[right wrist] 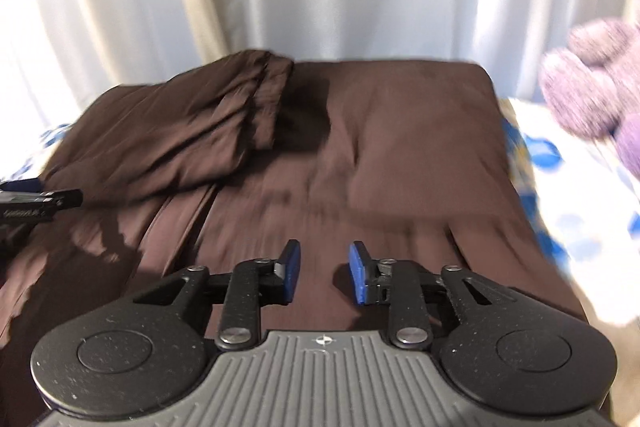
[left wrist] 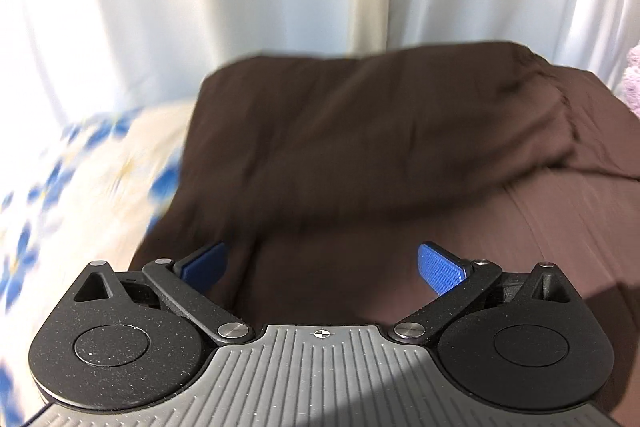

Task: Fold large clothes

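On the floral sheet (right wrist: 580,195), smooth brown garment (right wrist: 360,155) lies folded.

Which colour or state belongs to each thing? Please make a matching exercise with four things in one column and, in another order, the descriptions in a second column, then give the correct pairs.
Column one:
1. garment
2. plush toy
3. left gripper
4. bedsheet

Column two:
A. purple, at the far right
B. cream with blue flowers
C. dark brown, one part folded over itself
D. jaws wide apart, nothing between them

Pairs: 1-C, 2-A, 3-D, 4-B
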`<state>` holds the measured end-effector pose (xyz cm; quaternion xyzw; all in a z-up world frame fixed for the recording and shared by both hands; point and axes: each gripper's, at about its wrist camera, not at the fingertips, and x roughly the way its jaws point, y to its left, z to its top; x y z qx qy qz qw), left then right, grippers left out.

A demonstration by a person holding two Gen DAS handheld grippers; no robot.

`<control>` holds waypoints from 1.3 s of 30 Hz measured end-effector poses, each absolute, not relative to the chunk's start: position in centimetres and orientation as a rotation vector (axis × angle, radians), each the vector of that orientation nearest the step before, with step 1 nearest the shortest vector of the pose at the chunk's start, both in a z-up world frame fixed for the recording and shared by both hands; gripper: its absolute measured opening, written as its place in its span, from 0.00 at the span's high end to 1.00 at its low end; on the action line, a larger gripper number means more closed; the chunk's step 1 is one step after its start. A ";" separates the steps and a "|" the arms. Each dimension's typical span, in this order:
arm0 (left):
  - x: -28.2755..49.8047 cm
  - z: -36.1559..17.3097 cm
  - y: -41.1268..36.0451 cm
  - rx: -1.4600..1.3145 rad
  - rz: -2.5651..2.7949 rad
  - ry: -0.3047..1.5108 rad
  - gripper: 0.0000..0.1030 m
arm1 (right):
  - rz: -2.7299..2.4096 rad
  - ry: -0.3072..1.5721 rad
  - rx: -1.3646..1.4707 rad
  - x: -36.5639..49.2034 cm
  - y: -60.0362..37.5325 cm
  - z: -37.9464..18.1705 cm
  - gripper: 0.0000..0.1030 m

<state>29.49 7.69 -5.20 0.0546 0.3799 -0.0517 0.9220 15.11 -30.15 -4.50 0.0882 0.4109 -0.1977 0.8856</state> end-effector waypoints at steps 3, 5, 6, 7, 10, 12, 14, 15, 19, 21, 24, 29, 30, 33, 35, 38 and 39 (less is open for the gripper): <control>24.1 -3.8 10.1 0.006 -0.090 0.809 0.00 | -0.375 0.868 0.260 8.8 -29.2 -3.2 0.56; 21.2 -3.1 12.0 -0.037 -0.061 0.812 0.00 | -0.400 0.857 0.256 4.9 -28.5 -2.2 0.46; 20.0 -2.9 12.9 -0.048 -0.042 0.814 0.00 | -0.427 0.848 0.244 3.1 -28.3 -1.6 0.43; 18.9 -2.7 13.9 -0.054 -0.017 0.826 0.00 | -0.452 0.845 0.230 1.5 -28.1 -1.1 0.41; 17.3 -2.6 16.6 -0.045 0.047 0.869 0.00 | -0.479 0.827 0.242 -2.4 -28.1 0.2 0.29; 15.9 -2.6 18.1 -0.045 0.087 0.889 0.00 | -0.502 0.828 0.258 -4.5 -28.7 0.7 0.26; 14.9 -2.9 19.3 -0.059 0.097 0.910 0.00 | -0.559 0.847 0.273 -5.6 -29.8 0.8 0.26; 14.5 -3.2 19.7 -0.067 0.095 0.920 0.00 | -0.581 0.858 0.288 -6.3 -30.4 0.7 0.26; 13.3 -4.4 21.1 -0.107 0.079 0.948 0.00 | -0.649 0.904 0.339 -8.7 -32.0 -0.2 0.27; 13.1 -4.9 21.4 -0.133 0.069 0.961 0.00 | -0.646 0.937 0.381 -9.3 -32.7 -0.9 0.34; 13.0 -5.5 21.8 -0.159 0.037 0.986 0.00 | -0.611 0.962 0.463 -9.9 -33.3 -1.9 0.37; 12.9 -5.6 22.8 -0.223 -0.014 1.027 0.14 | -0.567 0.947 0.564 -10.5 -34.1 -2.5 0.44; 12.9 -5.7 23.0 -0.246 -0.024 1.036 0.25 | -0.560 0.946 0.567 -10.6 -34.2 -2.5 0.46; 12.6 -5.6 23.3 -0.301 -0.059 1.036 0.31 | -0.523 0.938 0.603 -10.8 -34.3 -2.5 0.67; 12.4 -5.3 23.1 -0.308 -0.094 1.035 0.33 | -0.503 0.919 0.632 -11.0 -34.4 -2.5 0.75; 12.6 -5.8 22.9 -0.268 -0.120 1.065 0.28 | -0.471 0.904 0.657 -11.1 -34.7 -2.4 0.73; 12.7 -5.8 22.8 -0.252 -0.132 1.060 0.28 | -0.453 0.902 0.661 -11.2 -34.8 -2.5 0.66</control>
